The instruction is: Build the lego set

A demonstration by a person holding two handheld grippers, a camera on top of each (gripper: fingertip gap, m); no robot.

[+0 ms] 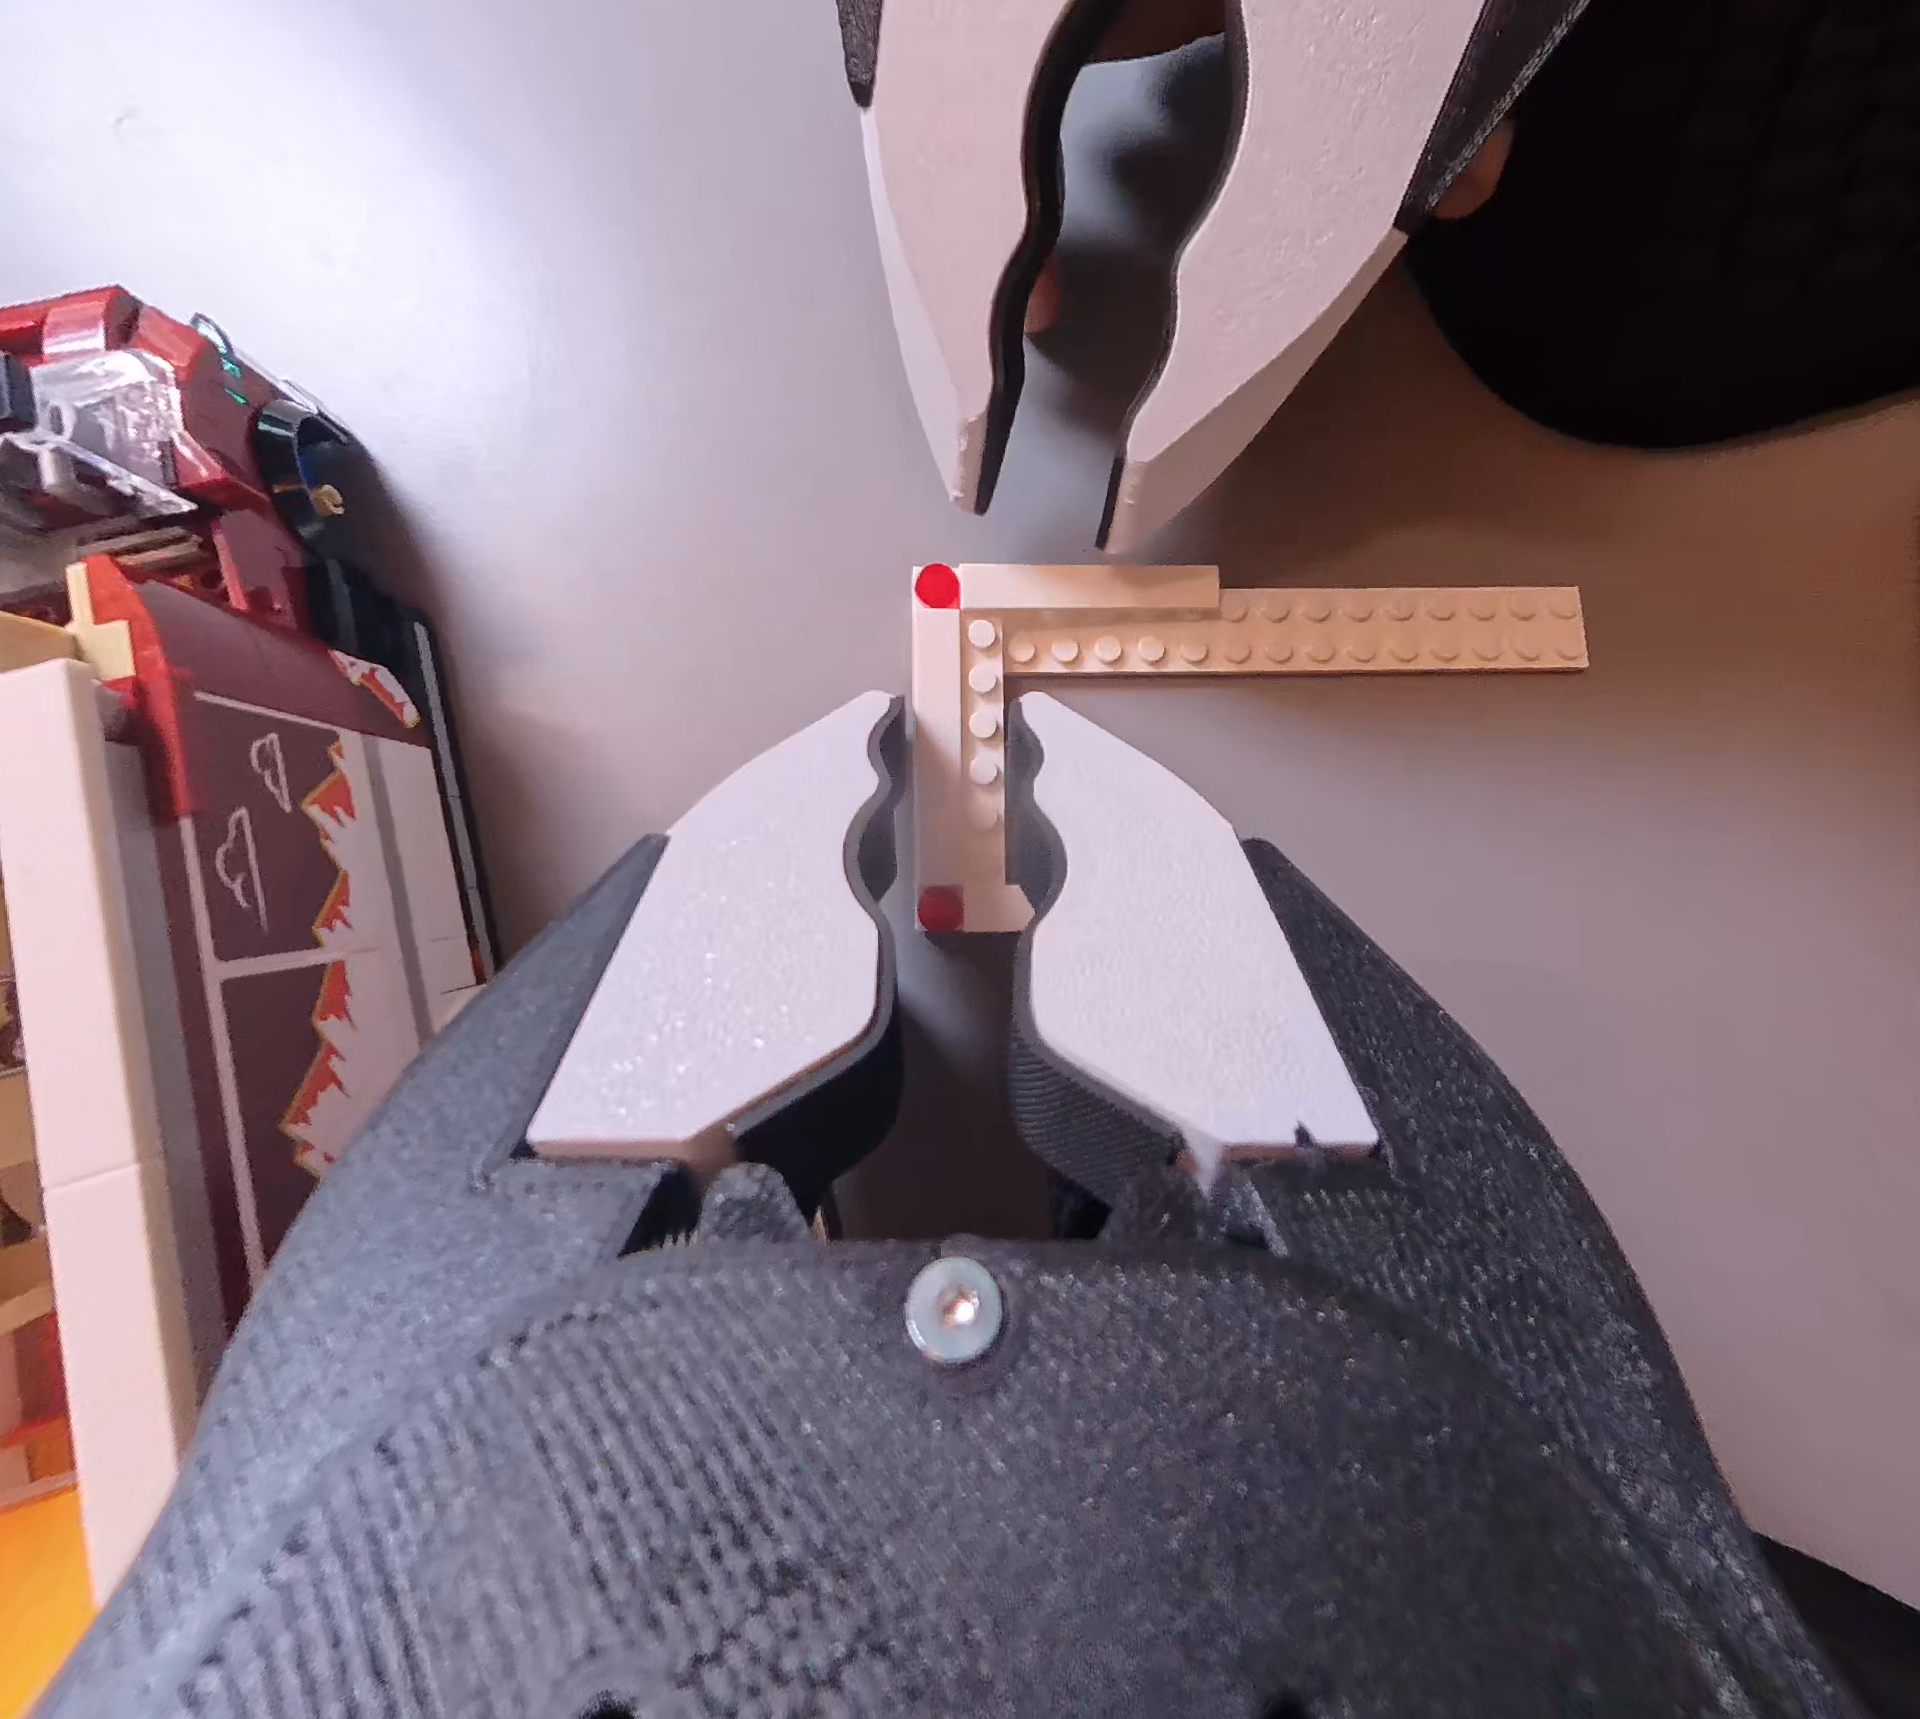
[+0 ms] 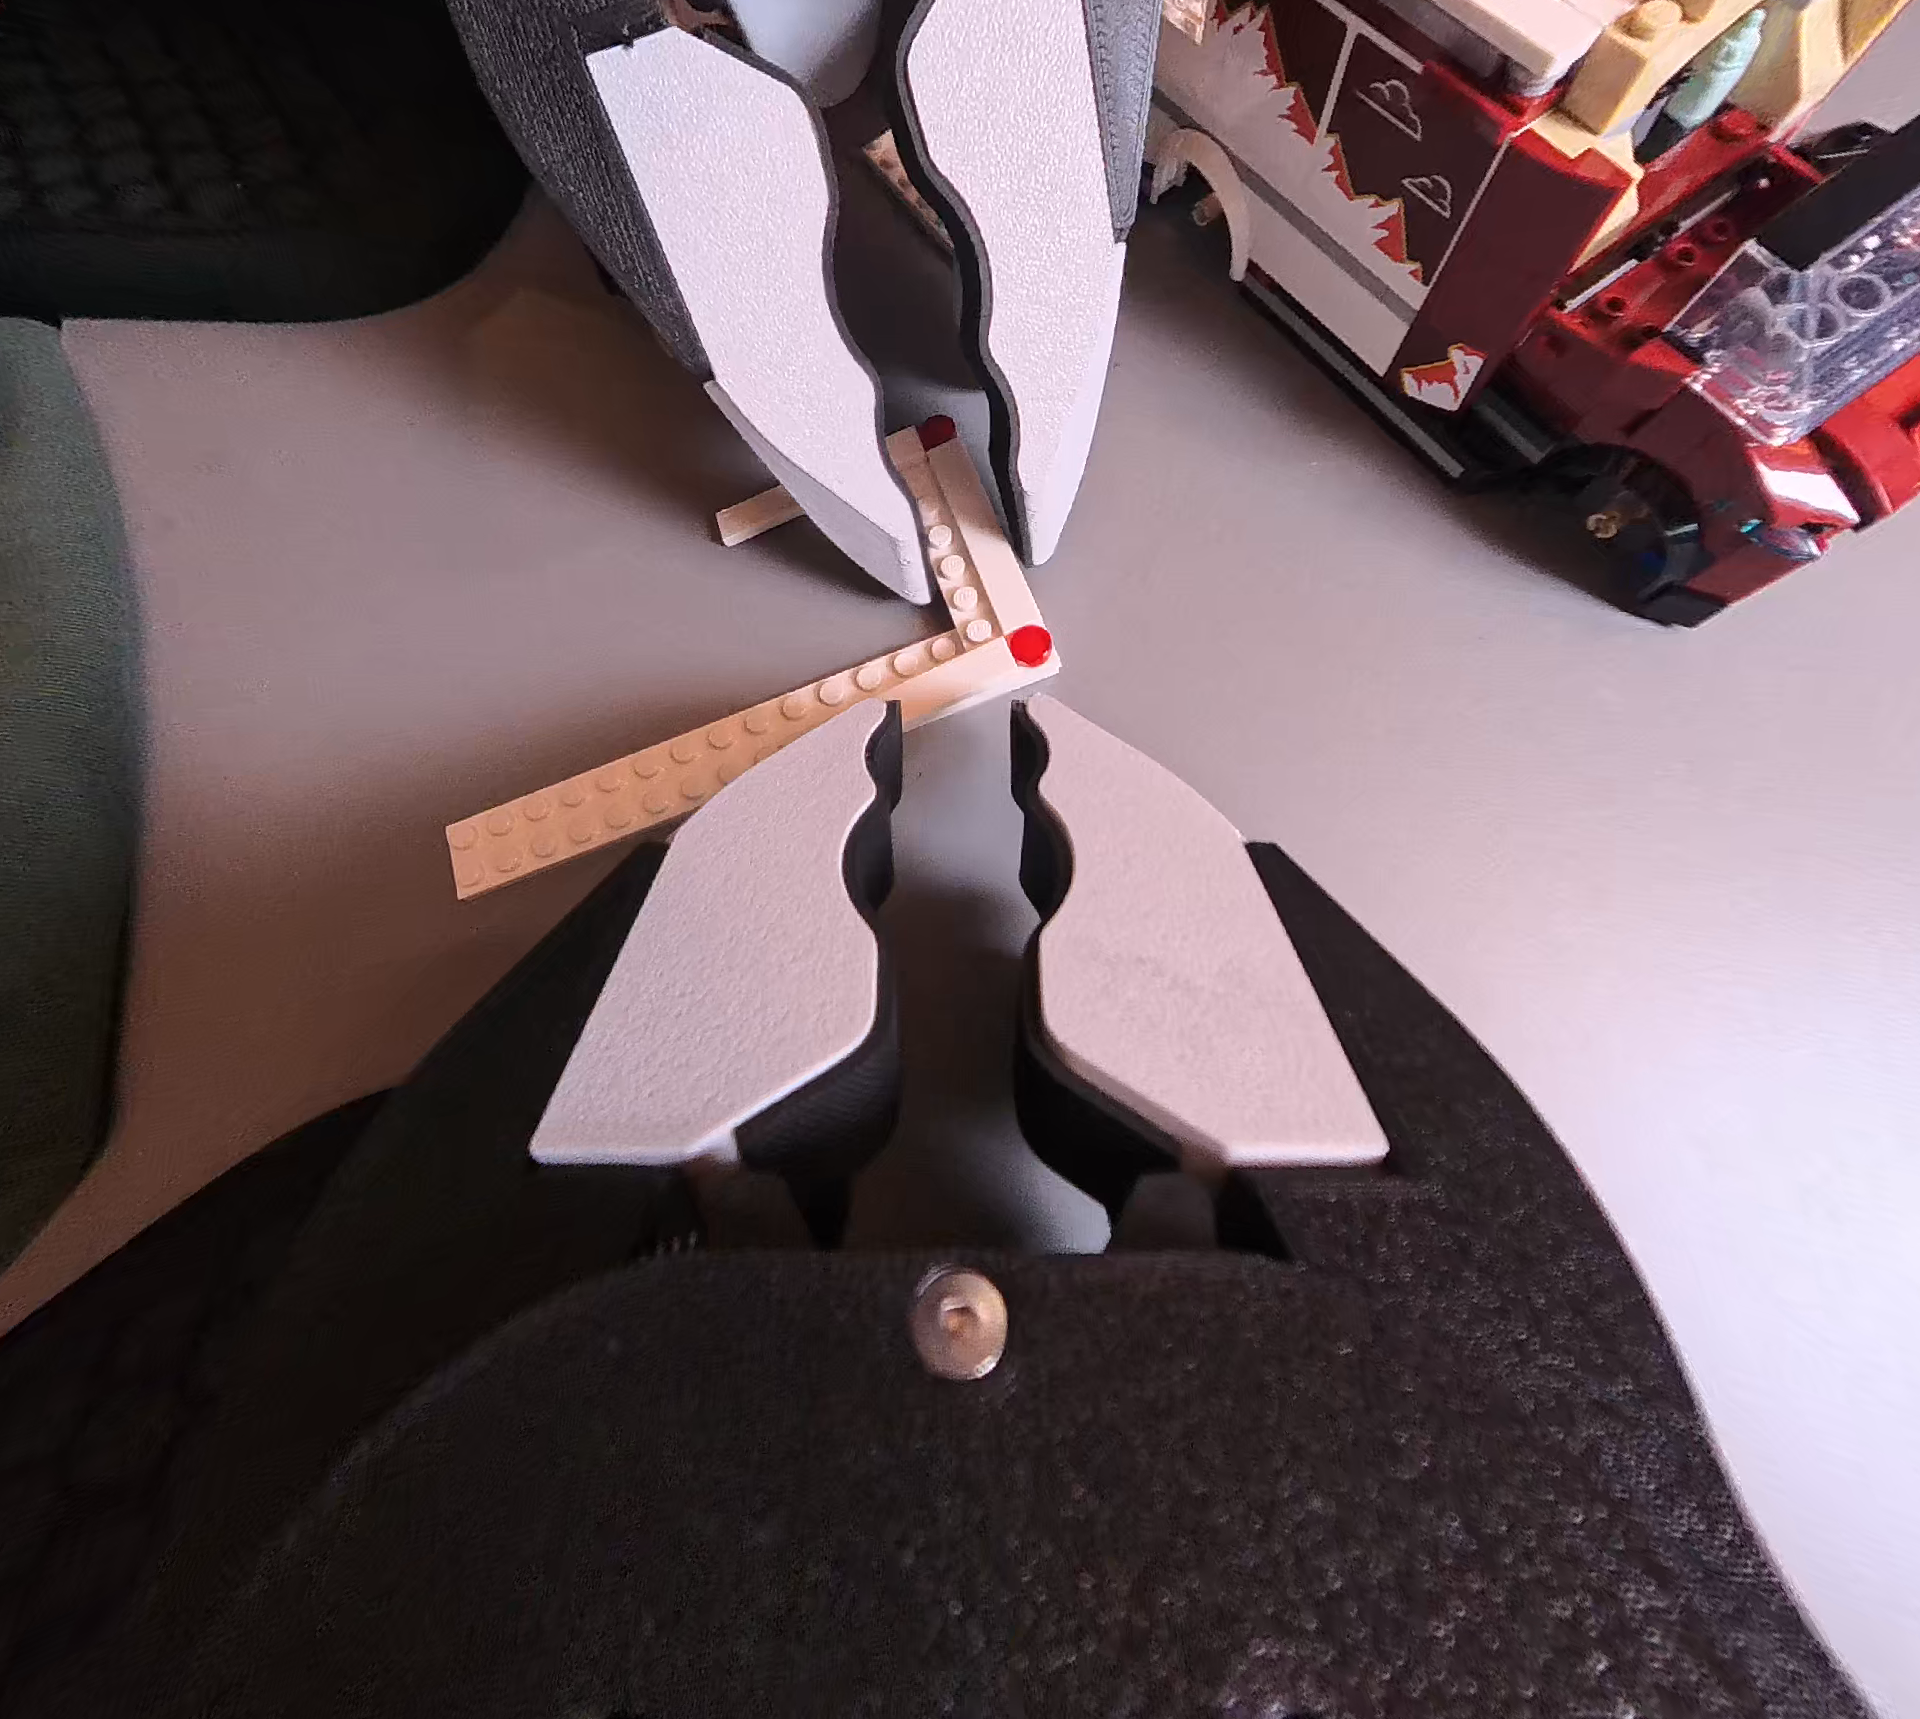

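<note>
Claw states differ between the two. The left claw (image 1: 958,719) is clenched on one leg of a cream, L-shaped assembly of studded plastic building plates (image 1: 961,734), its pads pressed to both long edges. A red round stud (image 1: 936,586) caps the corner just beyond its tips, and a second red stud (image 1: 940,908) sits on the leg's near end, deep between the fingers.

The right claw (image 2: 954,713) is released, its tips parted with bare grey worktop (image 2: 1351,734) between them, just short of the assembly's corner.

Only the right wrist view shows the dark red and white toy brick van (image 2: 1507,215) whole, beyond and to the right of that claw; the left wrist view catches just its side (image 1: 260,786), left of the left claw.
</note>
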